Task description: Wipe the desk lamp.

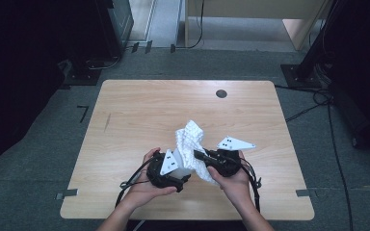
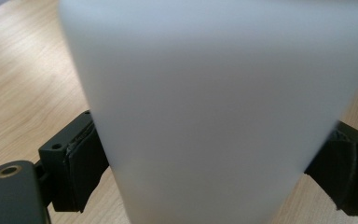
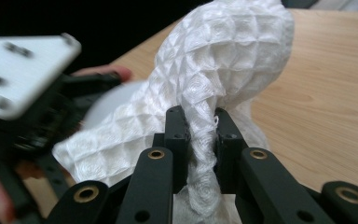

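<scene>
Near the front edge of the pale wooden bench (image 1: 125,120), both hands work on one bundle. At the left, the left hand-held gripper (image 1: 176,174) has its black jaws spread wide around a smooth, white, rounded thing (image 2: 214,112), apparently a bottle or cup, though it is too blurred to name. The pads (image 2: 86,161) sit against its sides, so I judge it gripped, probably to keep it steady while its covering is handled. The left hand (image 1: 147,185) cups the tool from below, palm up, with the grey three-cornered plate tipped toward the middle.

Over that white thing lies a white, diamond-quilted foam mesh sleeve (image 1: 191,139), bunched and rising in a crumpled peak just above the bench. To its right, the right hand-held gripper (image 3: 200,135) is pinched almost fully together on a twisted fold of the mesh, seemingly to draw it along or off. The right hand (image 1: 233,180) holds that tool roughly level, pointing left across toward the other.
</scene>
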A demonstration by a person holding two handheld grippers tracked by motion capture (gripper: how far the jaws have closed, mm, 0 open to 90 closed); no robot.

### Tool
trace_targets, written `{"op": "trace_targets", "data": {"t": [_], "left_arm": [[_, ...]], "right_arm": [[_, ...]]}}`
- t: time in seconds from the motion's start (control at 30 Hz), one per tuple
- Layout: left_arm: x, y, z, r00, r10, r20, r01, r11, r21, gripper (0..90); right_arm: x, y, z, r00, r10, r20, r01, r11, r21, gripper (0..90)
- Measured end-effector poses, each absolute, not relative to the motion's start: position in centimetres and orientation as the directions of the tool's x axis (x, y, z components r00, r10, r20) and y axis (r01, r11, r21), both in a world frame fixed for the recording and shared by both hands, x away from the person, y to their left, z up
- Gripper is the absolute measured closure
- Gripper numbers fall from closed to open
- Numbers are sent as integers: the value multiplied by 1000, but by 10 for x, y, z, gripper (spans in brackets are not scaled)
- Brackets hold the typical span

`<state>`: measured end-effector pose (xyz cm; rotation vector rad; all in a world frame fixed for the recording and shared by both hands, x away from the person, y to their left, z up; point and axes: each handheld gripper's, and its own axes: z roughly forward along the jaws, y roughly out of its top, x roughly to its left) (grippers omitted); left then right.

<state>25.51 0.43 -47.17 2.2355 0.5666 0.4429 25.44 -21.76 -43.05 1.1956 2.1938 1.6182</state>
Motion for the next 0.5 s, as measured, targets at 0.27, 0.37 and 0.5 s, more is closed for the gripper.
{"op": "trace_targets", "data": {"t": [0.27,0.37,0.5], "left_arm": [[253,-3,-476,854,508,115,244,-585,773,83],[252,-1,-476,855,508,102,244,-569,785,83],[251,1,-473,856,505,111,231,-565,792,82]], "right_arm": [[244,-202,-422,-680,703,211,435,155,887,793],[246,-205,-424,-671,714,198,436,164,885,794],[248,-210,-425,-658,728,193,443,168,881,793]]}}
